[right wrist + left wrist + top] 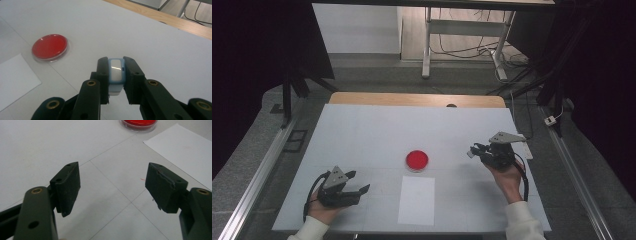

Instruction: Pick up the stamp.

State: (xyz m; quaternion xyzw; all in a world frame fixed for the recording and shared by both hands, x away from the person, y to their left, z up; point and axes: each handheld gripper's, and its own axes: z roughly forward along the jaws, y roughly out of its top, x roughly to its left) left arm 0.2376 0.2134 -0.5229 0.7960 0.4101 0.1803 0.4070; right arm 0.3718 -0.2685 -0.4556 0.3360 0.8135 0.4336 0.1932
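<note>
One red-filled petri dish (417, 160) is sitting near the middle of the white-covered bench (362, 135), with one white paper sheet (417, 200) lying just near of it. One small light-blue block with a white face (116, 72) is being clamped between the jaws of the right tool (116, 75), which is hovering right of the dish, its hand (507, 182) tilting up from the wrist. The left tool (357, 184) is resting low at the near left, pointing right toward the sheet, jaws standing wide with nothing between them.
</note>
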